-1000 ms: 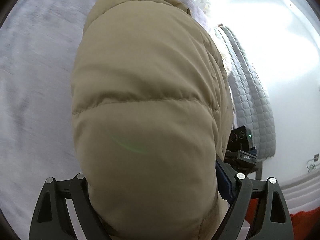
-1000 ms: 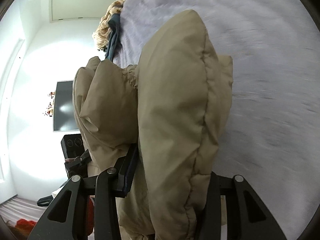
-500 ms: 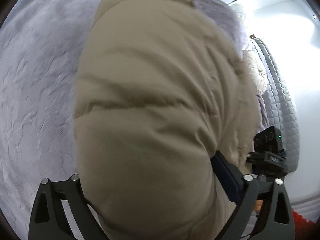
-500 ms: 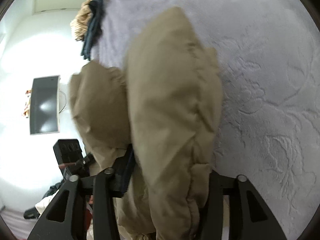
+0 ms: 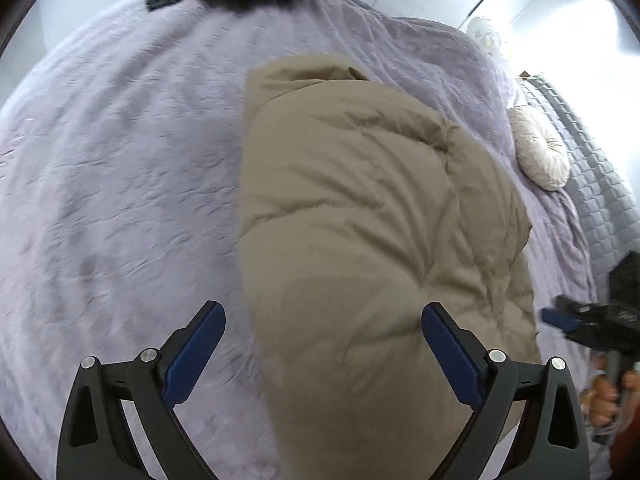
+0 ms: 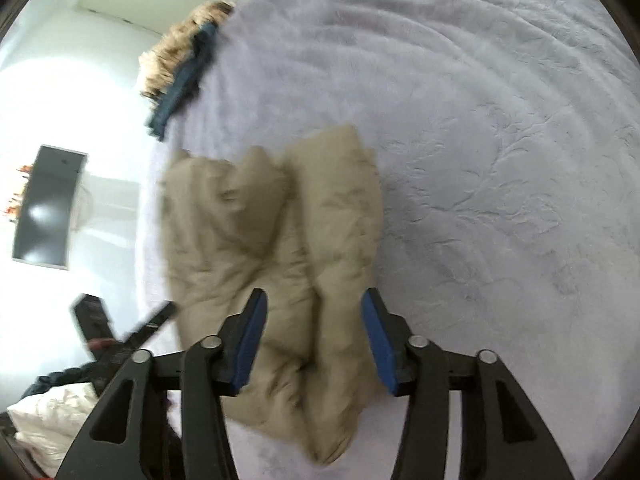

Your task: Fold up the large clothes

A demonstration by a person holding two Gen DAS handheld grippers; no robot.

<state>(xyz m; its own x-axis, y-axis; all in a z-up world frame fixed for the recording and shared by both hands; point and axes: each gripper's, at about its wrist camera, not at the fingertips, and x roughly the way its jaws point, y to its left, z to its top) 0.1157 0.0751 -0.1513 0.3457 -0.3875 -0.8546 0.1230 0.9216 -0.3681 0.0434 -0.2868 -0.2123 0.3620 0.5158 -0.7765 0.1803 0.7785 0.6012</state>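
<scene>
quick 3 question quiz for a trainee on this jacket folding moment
1. True or false: the left gripper is clamped on the tan puffer jacket.
2. What does the jacket lie on? A) lavender bedspread B) wooden floor C) glass table
3. Fill in: the right gripper is ____.

Key: 1 false, its jaws stand open; 2 A; 3 open

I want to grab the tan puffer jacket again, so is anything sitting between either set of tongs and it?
Nothing visible. The tan puffer jacket lies on the purple bedspread, directly ahead of the open left tongs and open right tongs.
</scene>
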